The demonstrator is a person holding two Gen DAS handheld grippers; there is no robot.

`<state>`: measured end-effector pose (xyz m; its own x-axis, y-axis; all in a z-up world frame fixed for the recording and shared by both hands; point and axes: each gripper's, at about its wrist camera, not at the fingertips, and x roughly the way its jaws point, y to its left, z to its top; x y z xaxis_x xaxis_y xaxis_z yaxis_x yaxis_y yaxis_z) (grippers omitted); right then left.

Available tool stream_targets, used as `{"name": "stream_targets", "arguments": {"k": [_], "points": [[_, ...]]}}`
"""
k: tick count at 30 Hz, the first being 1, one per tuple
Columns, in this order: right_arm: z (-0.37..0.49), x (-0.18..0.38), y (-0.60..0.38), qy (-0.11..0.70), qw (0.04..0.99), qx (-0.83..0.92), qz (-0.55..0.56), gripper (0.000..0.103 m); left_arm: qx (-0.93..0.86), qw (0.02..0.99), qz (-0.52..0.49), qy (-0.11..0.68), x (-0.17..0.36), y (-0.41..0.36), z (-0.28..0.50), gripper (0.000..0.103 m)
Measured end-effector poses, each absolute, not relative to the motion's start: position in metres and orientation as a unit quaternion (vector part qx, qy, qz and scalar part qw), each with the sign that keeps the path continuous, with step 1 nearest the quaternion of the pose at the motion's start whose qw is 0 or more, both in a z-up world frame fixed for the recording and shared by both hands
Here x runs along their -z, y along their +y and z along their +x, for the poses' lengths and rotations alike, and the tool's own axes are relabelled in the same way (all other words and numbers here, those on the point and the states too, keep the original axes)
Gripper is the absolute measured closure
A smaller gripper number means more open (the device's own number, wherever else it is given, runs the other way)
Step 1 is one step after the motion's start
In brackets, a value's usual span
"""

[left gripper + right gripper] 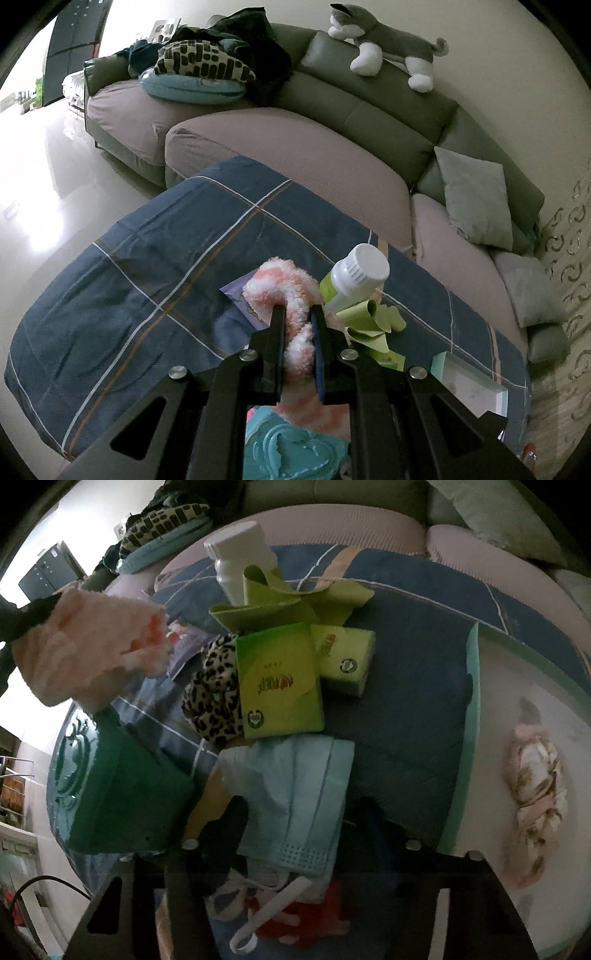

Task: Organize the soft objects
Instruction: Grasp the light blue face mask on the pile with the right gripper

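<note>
Item 1. Fluffy pink-and-white sock [291, 295]: pinched between the fingers of the left claw [298, 317], which is clamped tight on its middle so both ends flop free. Lifted clear of the blue checked cloth [147, 266] that covers the surface; judged to be in transit, held mid-body so it cannot slip out.

Item 2. Pale blue face mask [291, 794]: lies flat at the near edge of the pile, directly ahead of the right claw [295, 834]. The claw's fingers stand apart on either side of the mask, dark and blurred; no pad can be seen pressing on it. Likely the next soft piece to be taken.

Item 3. Leopard-print scrunchie [214, 698]: rests on the cloth, partly tucked under the green tissue pack [277, 679].

Item 4. Second green tissue pack [345, 657]: just right of the first, touching it.

Item 5. White bottle [240, 557]: far side of the pile, with a green strap [280, 598] draped in front.

Item 6. Teal box [122, 782]: near left, beneath the raised sock.

Item 7. Pale tray [472, 709]: right of the pile, already holding one floral scrunchie [535, 794]; judged the collecting place for soft goods.

Item 8. Sofa [332, 155]: beyond the surface, carrying cushions and a plush husky [384, 40].
</note>
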<state>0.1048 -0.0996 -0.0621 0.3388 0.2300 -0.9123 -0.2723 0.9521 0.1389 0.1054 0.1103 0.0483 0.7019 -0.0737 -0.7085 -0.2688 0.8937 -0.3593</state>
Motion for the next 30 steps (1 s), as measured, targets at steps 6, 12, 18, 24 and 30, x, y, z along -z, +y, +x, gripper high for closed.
{"name": "stream_targets", "arguments": {"k": [6,12,18,24,30], "points": [[0.108,0.061,-0.105,0.554,0.817,-0.158,-0.002,0.065,-0.056,0.894,-0.224,0.385,-0.047,0.109,0.106,0.090],[0.110,0.057,-0.112,0.552,0.818,-0.164,0.017,0.080,-0.053,0.894,-0.218,0.389,-0.046,0.105,0.107,0.090],[0.111,0.053,-0.114,0.546,0.821,-0.168,0.024,0.085,-0.055,0.893,-0.218,0.390,-0.045,0.104,0.106,0.090],[0.111,0.048,-0.119,0.538,0.826,-0.168,0.032,0.086,-0.053,0.893,-0.214,0.392,-0.045,0.102,0.107,0.090],[0.108,0.045,-0.123,0.534,0.828,-0.168,0.033,0.089,-0.053,0.892,-0.212,0.396,-0.044,0.101,0.108,0.090]]}}
